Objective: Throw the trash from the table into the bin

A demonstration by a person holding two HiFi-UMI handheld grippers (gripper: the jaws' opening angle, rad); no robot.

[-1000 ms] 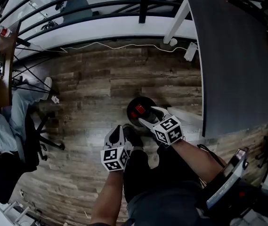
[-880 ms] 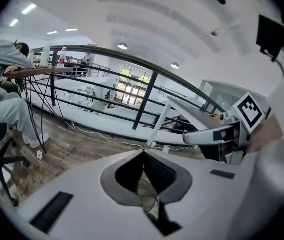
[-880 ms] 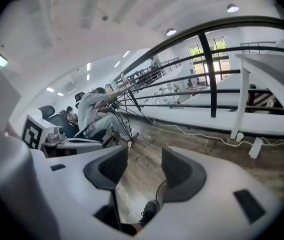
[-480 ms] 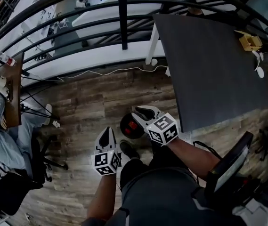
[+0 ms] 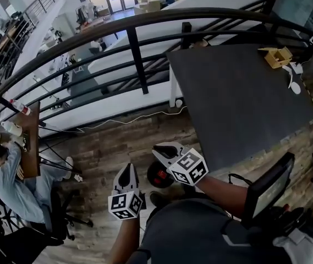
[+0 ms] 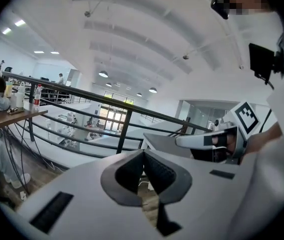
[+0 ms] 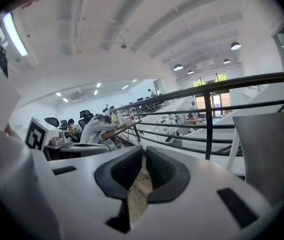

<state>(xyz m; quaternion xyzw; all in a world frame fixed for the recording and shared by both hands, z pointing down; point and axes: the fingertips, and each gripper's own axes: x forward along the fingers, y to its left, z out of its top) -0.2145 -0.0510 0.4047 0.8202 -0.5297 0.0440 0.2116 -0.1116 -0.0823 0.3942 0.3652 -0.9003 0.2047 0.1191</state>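
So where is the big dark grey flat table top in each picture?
Head view: the dark grey table top fills the upper right.
Left gripper view: the table top is a thin slab just right of centre.
Right gripper view: the table top sits at the right edge.
Shared landmark: the black metal railing shows near the table in all three.

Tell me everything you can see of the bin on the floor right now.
The bin is small, round and black, standing upright and open on the wood-plank floor near a corner of the dark table. Something red lies inside. The right gripper, jaws closing with nothing between them, overlaps its right rim in the head view; nothing visibly touches it.
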